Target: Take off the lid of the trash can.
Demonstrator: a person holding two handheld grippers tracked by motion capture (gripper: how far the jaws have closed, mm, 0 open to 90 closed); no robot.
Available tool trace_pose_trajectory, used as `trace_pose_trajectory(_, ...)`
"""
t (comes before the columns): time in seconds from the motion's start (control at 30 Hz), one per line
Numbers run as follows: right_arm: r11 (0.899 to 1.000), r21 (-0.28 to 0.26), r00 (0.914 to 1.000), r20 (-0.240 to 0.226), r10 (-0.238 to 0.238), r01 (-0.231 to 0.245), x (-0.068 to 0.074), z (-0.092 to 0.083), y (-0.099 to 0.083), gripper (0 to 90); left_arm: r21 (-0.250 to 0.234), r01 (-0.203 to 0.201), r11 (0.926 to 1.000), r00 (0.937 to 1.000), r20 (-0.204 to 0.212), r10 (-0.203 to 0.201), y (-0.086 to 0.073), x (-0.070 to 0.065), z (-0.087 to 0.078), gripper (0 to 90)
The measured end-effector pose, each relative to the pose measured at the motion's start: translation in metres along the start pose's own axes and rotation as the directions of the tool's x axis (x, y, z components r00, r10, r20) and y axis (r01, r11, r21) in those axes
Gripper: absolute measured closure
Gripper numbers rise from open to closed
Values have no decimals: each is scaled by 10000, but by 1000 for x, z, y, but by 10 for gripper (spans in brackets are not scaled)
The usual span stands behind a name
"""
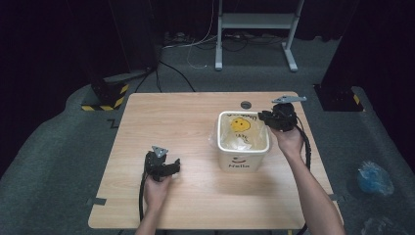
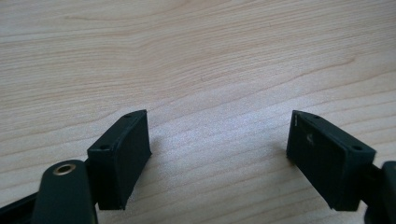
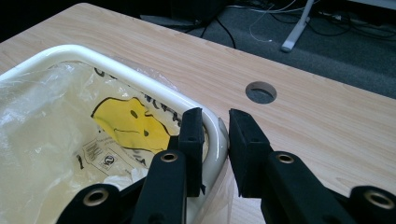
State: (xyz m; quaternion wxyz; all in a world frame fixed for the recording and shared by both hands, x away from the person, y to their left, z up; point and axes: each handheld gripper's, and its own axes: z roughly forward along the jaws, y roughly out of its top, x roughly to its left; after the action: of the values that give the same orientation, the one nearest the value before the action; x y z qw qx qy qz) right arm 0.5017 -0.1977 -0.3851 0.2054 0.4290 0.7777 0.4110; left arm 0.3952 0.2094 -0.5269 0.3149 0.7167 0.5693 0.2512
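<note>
White bin lined with a smiley-face bag, right gripper pinching its rim

The bin (image 1: 243, 155) stands right of centre on the worktop (image 1: 195, 205), its clear liner bag (image 3: 56, 135) tucked inside. The right gripper (image 3: 215, 140) reaches over the bin's far right corner, fingers clamped across the rim. The left gripper (image 2: 219, 154) rests low over bare wood, fingers spread wide apart.

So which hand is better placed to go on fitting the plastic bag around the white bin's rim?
Probably the right. The right gripper already straddles the white bin's rim at its far right corner, jaws closed on rim and plastic bag. The left gripper rests open over bare table, away from the bin.
</note>
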Motion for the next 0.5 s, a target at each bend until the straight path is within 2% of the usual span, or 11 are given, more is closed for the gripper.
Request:
trace_pose_trajectory(0.13, 9999, -95, 10000, -41, -64, 64, 0, -1, 0, 762, -1, 6, 10000, 10000, -1, -6, 0, 0, 0, 215)
trace_pose_trajectory(0.5, 9989, -335, 9990, -319, 319, -329, -5, -7, 1, 766, 0, 5, 10000, 10000, -2, -5, 0, 0, 0, 215)
